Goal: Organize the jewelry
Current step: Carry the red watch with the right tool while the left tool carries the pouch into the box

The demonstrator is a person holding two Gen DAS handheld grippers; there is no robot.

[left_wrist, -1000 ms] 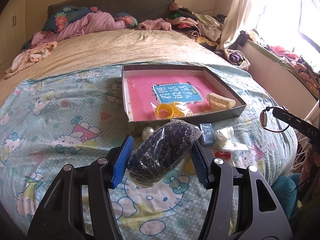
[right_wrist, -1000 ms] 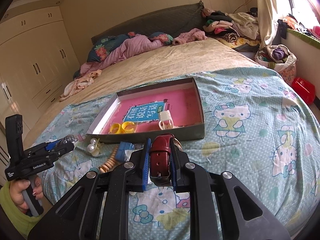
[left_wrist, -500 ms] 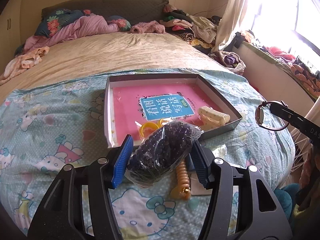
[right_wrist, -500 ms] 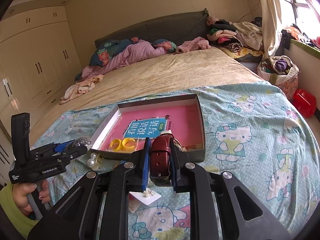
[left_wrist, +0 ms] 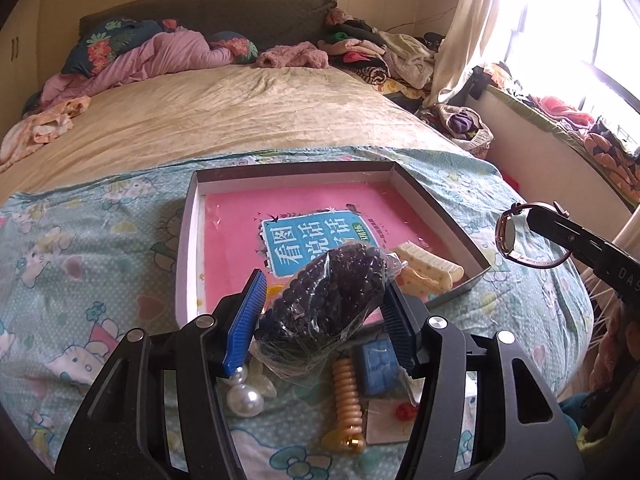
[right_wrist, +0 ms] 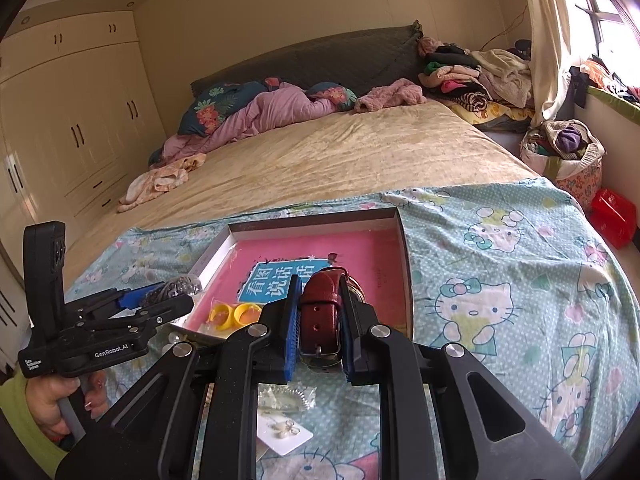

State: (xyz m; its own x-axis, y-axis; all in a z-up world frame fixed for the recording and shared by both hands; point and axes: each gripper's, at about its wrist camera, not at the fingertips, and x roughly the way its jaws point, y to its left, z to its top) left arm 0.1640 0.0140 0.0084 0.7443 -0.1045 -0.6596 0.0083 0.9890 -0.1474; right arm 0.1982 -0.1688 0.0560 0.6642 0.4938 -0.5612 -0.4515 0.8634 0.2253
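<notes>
My left gripper is shut on a clear bag of dark purple beads, held above the near edge of the grey box with a pink book inside. My right gripper is shut on a watch with a red-brown leather strap, also over the box's near edge. The watch face shows at the right of the left wrist view. The left gripper with the bead bag shows at the left of the right wrist view. Yellow rings and a cream hair clip lie in the box.
On the Hello Kitty sheet before the box lie pearl beads, an orange bead bracelet, a blue packet and an earring card. Bedding and clothes are piled at the bed's head. A clothes basket stands right.
Both grippers have moved forward toward the box, carrying the bead bag and the watch. The loose items on the sheet now lie under and behind the fingers.
</notes>
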